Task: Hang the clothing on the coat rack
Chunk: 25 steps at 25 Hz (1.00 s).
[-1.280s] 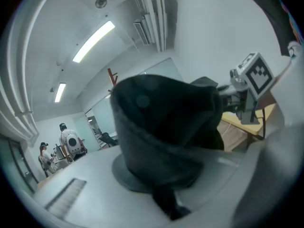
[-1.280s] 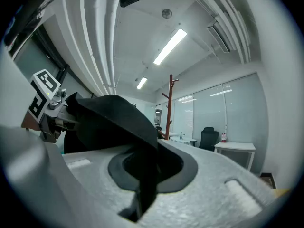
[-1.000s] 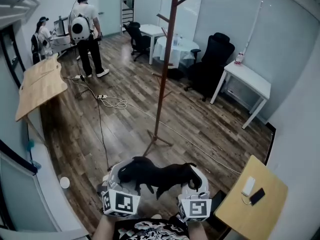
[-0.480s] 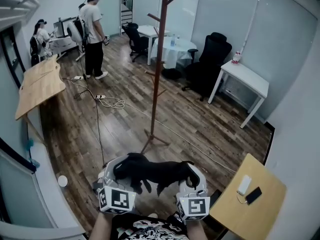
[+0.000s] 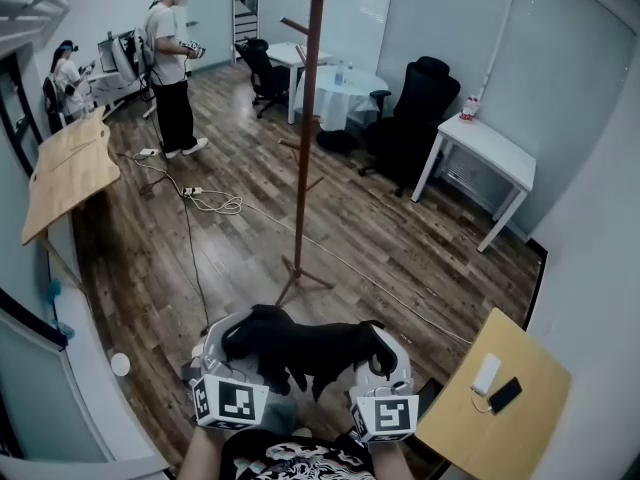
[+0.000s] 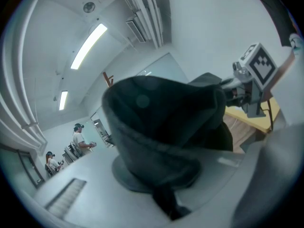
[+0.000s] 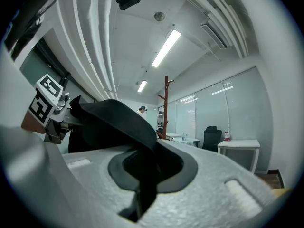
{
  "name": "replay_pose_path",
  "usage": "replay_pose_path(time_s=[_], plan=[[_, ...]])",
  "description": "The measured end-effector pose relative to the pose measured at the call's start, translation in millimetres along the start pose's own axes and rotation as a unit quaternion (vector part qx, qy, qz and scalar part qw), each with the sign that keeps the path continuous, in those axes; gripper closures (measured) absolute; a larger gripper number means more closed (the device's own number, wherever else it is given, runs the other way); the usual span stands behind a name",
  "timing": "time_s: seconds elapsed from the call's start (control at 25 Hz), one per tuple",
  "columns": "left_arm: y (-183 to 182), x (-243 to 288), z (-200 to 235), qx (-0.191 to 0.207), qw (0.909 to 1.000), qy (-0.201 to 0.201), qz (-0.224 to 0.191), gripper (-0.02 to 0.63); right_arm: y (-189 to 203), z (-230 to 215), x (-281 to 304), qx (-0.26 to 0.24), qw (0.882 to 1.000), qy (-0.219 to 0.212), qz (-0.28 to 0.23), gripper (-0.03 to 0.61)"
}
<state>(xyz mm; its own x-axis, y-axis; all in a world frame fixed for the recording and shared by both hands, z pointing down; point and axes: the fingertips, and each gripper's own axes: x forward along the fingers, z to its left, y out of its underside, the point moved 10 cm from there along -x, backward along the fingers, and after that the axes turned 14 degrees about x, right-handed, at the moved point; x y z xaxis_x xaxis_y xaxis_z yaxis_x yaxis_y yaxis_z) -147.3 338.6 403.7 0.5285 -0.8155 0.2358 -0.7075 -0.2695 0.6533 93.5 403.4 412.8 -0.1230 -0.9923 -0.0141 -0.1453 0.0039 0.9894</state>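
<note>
The tall brown wooden coat rack [image 5: 303,138] loses its top to the head view's upper edge. There the crumpled black cloth garment [image 5: 300,346] drapes over the left gripper [image 5: 248,348] and right gripper [image 5: 375,360], hiding where each grips it.

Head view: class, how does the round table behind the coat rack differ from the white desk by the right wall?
The round table has a circular top; the white desk is rectangular. The round table is draped in cloth; the white desk shows bare legs. Both are white.
</note>
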Motion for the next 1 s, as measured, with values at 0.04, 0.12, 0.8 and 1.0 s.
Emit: replay_pose_path(time_s=[0.04, 0.12, 0.8, 1.0], plan=[[1.2, 5.8, -0.1, 0.001, 1.0, 0.0, 0.001, 0.609, 0.4, -2.5, 5.5, 0.001, 1.0, 0.004, 0.002, 0.561], [4.9, 20.1, 3.4, 0.003, 1.0, -0.006, 0.001, 0.609, 4.2, -9.3, 20.7, -0.001, 1.0, 0.006, 0.002, 0.561], [26.3, 178.1, 91.1, -0.033, 0.9993, -0.014, -0.006, 0.608, 1.0, -58.7, 192.6, -0.009, 1.0, -0.005, -0.004, 0.561], [36.1, 223.7, 119.3, -0.036, 0.9992, -0.01, -0.014, 0.609, -14.0, -67.7, 241.4, -0.018, 1.0, -0.002, -0.016, 0.561]])
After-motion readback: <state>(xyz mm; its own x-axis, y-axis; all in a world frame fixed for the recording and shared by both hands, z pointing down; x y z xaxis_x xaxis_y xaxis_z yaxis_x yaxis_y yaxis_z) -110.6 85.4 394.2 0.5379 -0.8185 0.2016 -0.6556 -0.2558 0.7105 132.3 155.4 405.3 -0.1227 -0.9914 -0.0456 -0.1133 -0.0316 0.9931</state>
